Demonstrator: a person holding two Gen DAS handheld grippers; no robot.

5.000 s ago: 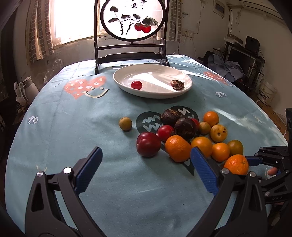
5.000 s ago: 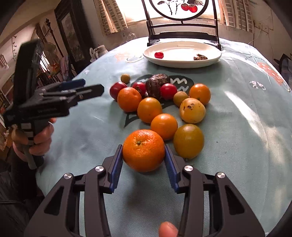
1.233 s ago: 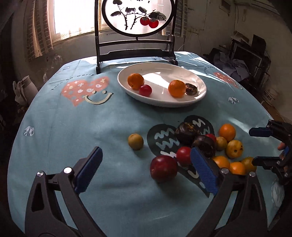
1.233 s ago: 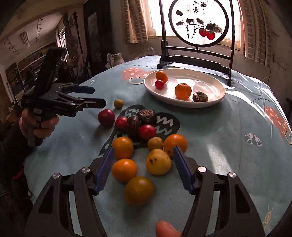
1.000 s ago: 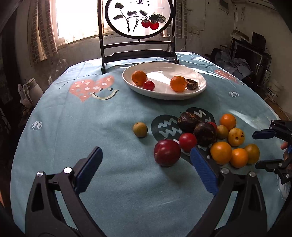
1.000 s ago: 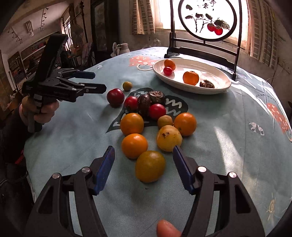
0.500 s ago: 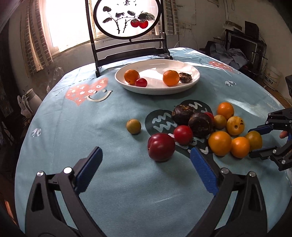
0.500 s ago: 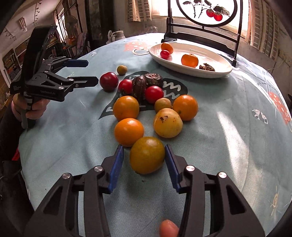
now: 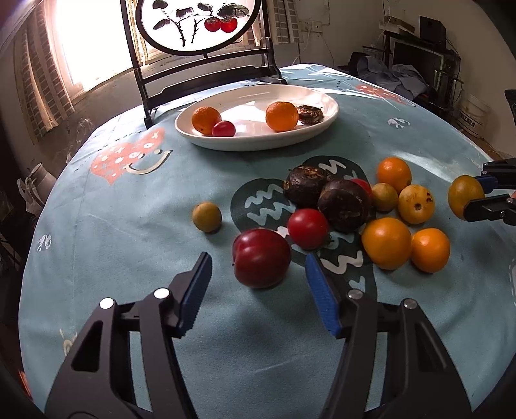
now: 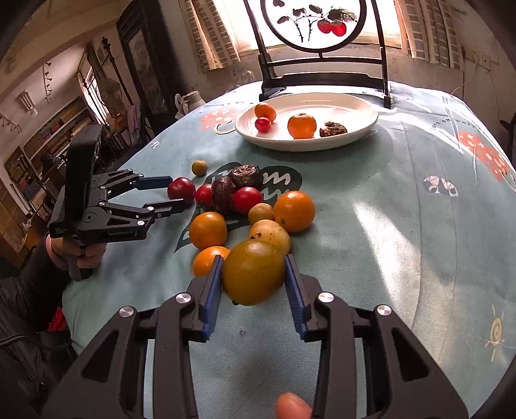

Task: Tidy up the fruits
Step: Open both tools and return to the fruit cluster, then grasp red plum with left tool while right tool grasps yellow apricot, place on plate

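Note:
A dark red plum (image 9: pixel 261 258) lies on the blue tablecloth between the blue pads of my left gripper (image 9: pixel 257 259). Its jaws are closing, with a gap left on both sides of the plum. My right gripper (image 10: pixel 253 259) is shut on a yellow-green orange (image 10: pixel 253 274) and its jaws are still tightening; the fruit hangs just above the cloth. The left wrist view shows that orange (image 9: pixel 464 196) at the far right. The white plate (image 10: pixel 364 125) at the back holds two oranges, a small red tomato and a dark fruit.
A cluster of oranges, yellow fruits, red tomatoes and two dark brown fruits (image 9: pixel 342 199) sits mid-table. One small yellow fruit (image 9: pixel 207 216) lies apart on the left. A black framed screen (image 9: pixel 200 25) stands behind the plate. A hand (image 10: pixel 80 251) holds the left gripper.
The left gripper came closer to the red plum and its jaws narrowed around it. The right gripper closed onto the yellow-green orange and raised it off the cloth.

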